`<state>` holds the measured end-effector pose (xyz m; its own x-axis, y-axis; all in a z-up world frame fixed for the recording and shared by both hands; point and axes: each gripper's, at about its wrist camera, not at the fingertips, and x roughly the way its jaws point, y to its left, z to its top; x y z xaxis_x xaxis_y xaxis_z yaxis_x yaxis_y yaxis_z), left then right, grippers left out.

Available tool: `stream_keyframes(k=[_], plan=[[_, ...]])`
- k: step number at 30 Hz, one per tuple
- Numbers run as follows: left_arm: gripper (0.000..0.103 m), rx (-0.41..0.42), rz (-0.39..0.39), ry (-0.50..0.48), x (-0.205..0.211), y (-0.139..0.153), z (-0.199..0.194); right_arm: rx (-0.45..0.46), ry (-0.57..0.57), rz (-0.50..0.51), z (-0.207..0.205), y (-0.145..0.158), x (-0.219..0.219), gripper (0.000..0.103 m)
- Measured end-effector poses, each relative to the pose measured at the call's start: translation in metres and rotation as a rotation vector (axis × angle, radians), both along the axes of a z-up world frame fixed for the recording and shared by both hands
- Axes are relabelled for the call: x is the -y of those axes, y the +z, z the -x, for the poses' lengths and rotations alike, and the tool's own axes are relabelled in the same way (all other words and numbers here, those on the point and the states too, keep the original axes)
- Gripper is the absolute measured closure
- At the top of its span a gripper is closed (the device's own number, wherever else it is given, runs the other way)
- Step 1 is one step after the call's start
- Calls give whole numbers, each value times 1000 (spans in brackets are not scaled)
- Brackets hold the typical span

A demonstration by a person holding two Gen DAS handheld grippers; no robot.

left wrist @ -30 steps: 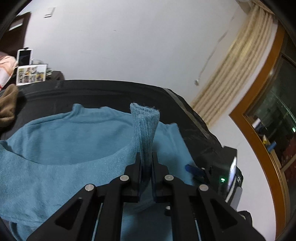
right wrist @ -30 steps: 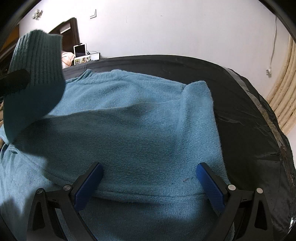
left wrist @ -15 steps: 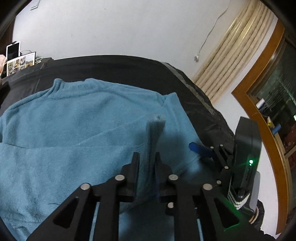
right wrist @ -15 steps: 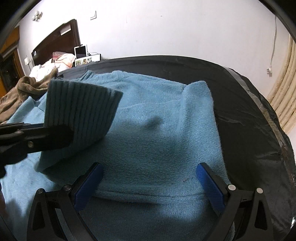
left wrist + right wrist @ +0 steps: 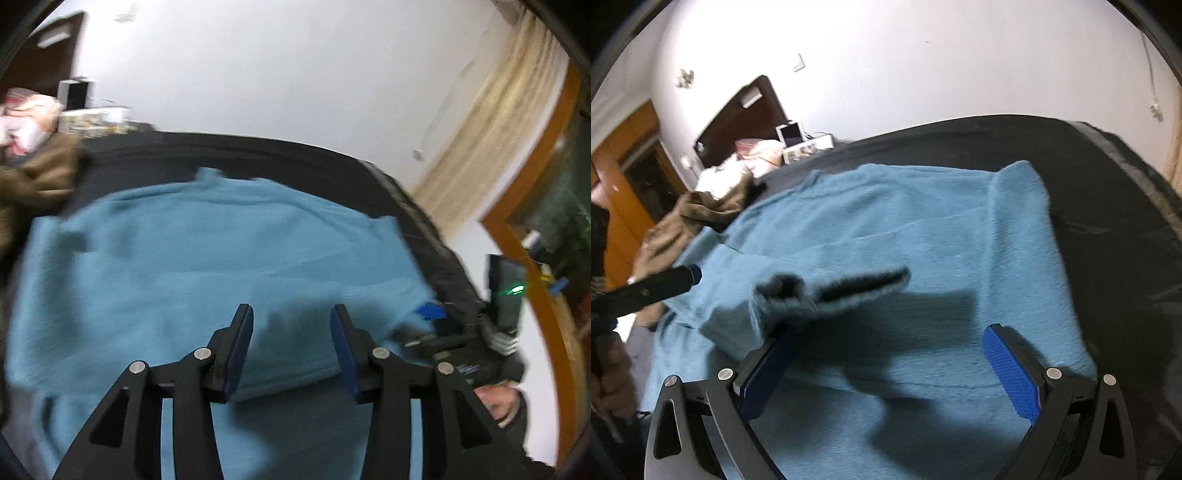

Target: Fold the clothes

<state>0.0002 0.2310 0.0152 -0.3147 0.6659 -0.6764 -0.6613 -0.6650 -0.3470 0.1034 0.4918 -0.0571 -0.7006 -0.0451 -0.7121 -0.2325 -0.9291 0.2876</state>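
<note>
Now my left claw [image 5: 291, 325] is opening with nothing between its pads, my right claw [image 5: 894, 362] gapes empty over the sweater [image 5: 923, 229] on the black sheet [image 5: 1108, 177], and the freed cuff [image 5: 831, 291] may land crooked

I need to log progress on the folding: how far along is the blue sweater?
Done: one sleeve cuff of the blue knit sweater now lies across its body. In hand: nothing; the left hand-held gripper is opening with no cloth between its pads, and the right hand-held gripper hovers open. Left: the far sleeve fold and body folds.
</note>
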Motion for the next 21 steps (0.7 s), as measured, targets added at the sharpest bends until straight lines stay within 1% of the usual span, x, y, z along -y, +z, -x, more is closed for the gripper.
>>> stream_keyframes(k=[3,6,10,12,16,20,21], plan=[[55,-57,15,122,41,-1,5,-30,42,77,-1,1,0,1],[55,-103,59,231,79,-4,15,-54,85,158,0,1,0,1],[55,-108,76,305,109,-13,29,-89,147,295,2,-1,-1,1],[55,-92,83,322,116,-20,34,-95,155,339,3,-3,-2,1],[55,-84,110,301,111,-35,37,-105,147,350,5,-4,-1,1],[54,-103,129,283,108,-38,35,-95,148,272,7,-2,10,2],[52,-109,132,278,108,-38,35,-89,146,252,9,-2,12,6]])
